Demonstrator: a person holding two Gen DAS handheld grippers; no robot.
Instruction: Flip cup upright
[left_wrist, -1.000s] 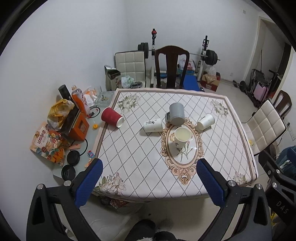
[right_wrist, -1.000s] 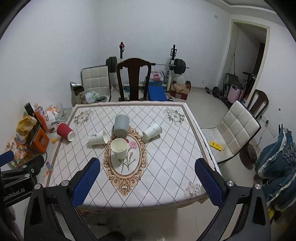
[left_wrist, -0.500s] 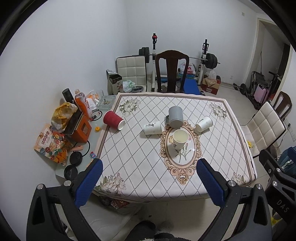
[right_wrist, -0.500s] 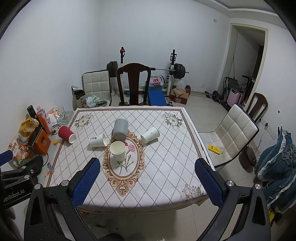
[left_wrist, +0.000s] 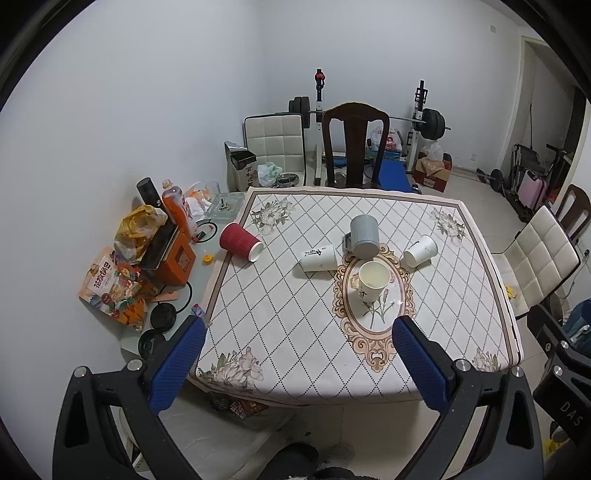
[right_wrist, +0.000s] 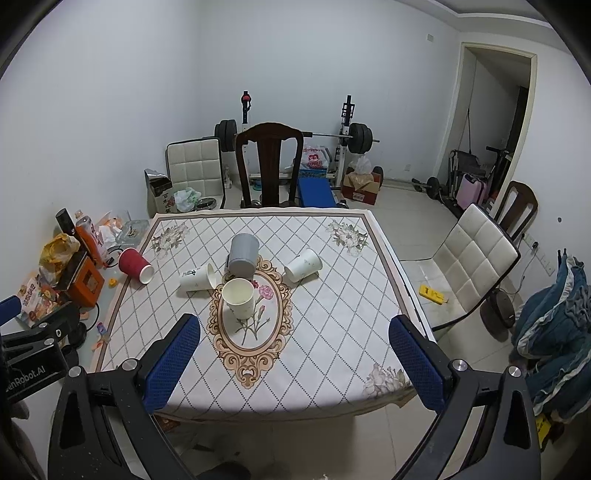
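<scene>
Several cups are on the patterned table (left_wrist: 295, 332) (right_wrist: 332, 332). One white paper cup (left_wrist: 373, 280) (right_wrist: 238, 298) stands upright on the oval motif. A grey mug (left_wrist: 364, 232) (right_wrist: 242, 254) stands mouth down behind it. A white cup (left_wrist: 318, 257) (right_wrist: 195, 277), another white cup (left_wrist: 420, 251) (right_wrist: 303, 265) and a red ribbed cup (left_wrist: 240, 242) (right_wrist: 135, 265) lie on their sides. My left gripper (left_wrist: 298, 352) and right gripper (right_wrist: 294, 350) are both open and empty, held back from the table's near edge.
A side surface left of the table holds snack bags (left_wrist: 110, 288), an orange box (left_wrist: 177, 258) and bottles (left_wrist: 177, 206). A dark wooden chair (left_wrist: 354, 144) stands at the far side, a white padded chair (left_wrist: 539, 258) at the right. Weights equipment lines the back wall.
Both cameras have drawn back and up from the table, so it looks smaller and farther. The cups have not moved. Both grippers stay open.
</scene>
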